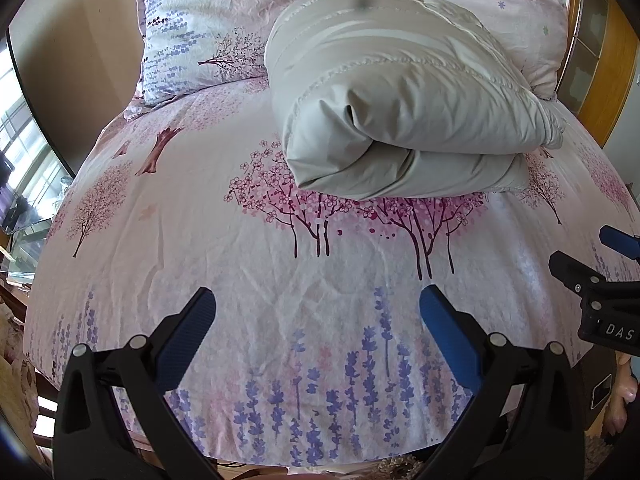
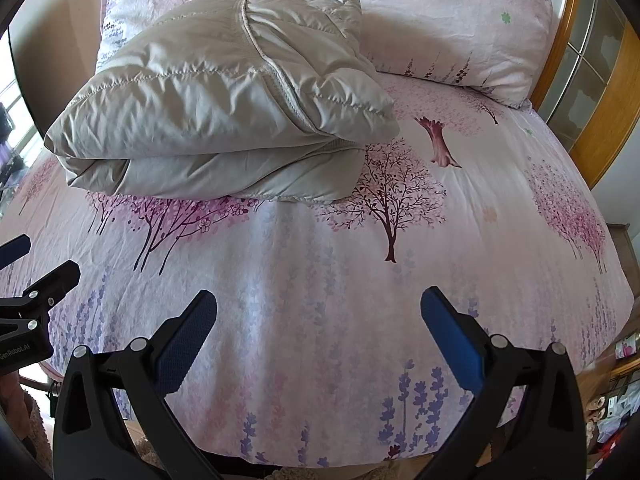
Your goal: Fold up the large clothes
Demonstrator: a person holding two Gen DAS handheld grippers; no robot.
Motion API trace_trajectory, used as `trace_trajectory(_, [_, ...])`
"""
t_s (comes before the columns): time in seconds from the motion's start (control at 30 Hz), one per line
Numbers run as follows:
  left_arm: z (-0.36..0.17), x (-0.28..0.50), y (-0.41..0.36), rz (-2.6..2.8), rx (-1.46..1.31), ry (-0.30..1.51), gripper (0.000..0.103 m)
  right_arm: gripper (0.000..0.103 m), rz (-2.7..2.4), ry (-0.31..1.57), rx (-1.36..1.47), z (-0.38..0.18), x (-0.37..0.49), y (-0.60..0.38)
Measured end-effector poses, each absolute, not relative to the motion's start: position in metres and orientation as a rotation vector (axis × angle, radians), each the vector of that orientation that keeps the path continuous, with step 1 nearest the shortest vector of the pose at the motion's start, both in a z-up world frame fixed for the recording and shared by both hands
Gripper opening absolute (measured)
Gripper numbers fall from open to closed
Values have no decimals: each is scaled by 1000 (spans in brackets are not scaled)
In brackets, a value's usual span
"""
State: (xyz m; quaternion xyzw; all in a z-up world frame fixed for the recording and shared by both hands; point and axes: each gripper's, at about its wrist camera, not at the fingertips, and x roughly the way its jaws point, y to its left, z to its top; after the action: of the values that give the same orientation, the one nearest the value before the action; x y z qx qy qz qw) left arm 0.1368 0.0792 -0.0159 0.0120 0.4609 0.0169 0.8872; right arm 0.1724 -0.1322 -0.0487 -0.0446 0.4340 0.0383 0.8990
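Lying folded into a thick bundle, the grey padded jacket (image 1: 400, 100) rests mid-bed near the pillows (image 2: 452, 28) — folding seems finished. Left tool (image 1: 318, 320) and right tool (image 2: 319, 320) hover apart, empty; perhaps only smoothing is needed next.

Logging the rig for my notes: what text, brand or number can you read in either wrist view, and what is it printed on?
"DAS": white letters on the black body of the right gripper, cut off by the frame edge in the left wrist view.
"GenRobot.AI": on the black body of the left gripper, partly cut off in the right wrist view.
The folded grey jacket and bedsheet: no readable text.
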Motion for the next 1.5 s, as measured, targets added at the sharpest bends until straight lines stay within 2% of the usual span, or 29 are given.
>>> trace_trajectory(1.5, [-15,138,80,24,6,943,101,102,79,905,-79,-51,174,-130])
